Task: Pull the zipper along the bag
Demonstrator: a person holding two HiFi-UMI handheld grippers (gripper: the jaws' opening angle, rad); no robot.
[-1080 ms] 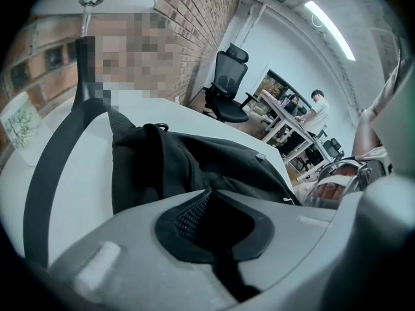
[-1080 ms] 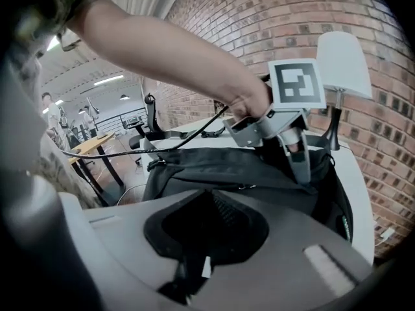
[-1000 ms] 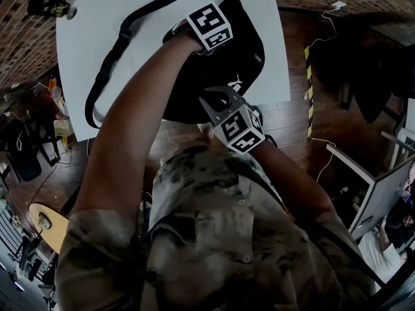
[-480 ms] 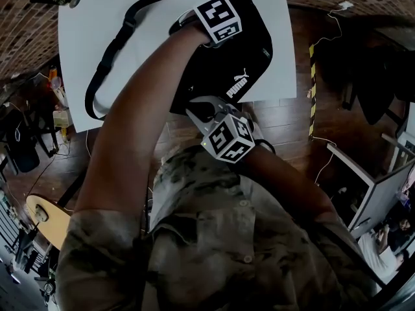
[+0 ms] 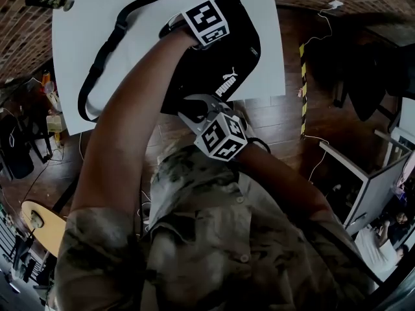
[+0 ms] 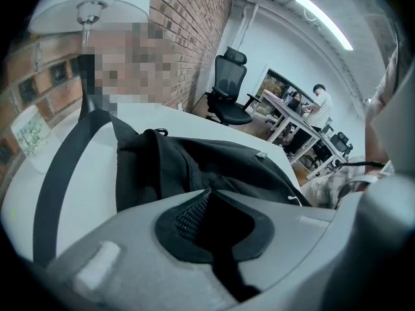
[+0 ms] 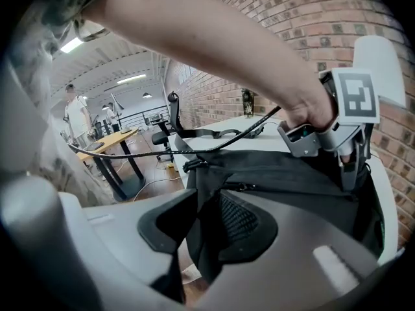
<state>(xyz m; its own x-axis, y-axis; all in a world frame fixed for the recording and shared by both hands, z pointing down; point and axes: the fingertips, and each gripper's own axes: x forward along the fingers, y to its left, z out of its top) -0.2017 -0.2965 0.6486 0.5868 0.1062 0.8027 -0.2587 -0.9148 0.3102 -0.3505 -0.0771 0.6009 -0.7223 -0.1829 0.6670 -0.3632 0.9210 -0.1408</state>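
Observation:
A black bag [image 5: 227, 57] with a white logo lies on the white table [image 5: 130, 5], hanging over its near edge. Its long strap [image 5: 97, 70] loops to the left. My left gripper [image 5: 198, 34] sits on the bag's far part; in the left gripper view its jaws [image 6: 211, 196] stand together with black bag fabric [image 6: 194, 161] between them. My right gripper [image 5: 193, 105] is at the bag's near edge, shut on a fold of the fabric [image 7: 201, 206]. A small zipper slider [image 7: 246, 187] shows on the bag between the two grippers, and the left gripper [image 7: 337, 131] stands behind it.
Beyond the table's near edge is a wooden floor with a yellow-and-black tape strip [image 5: 302, 89]. A round wooden stool [image 5: 39, 222] stands at lower left. A lamp [image 6: 91, 18] is on the table by the brick wall. An office chair [image 6: 233, 89] and desks with people [image 6: 318, 102] stand farther off.
My right gripper has moved left and closer to the table's near edge. The bag's near side has turned, so its white logo now shows. The left gripper stays on the bag.

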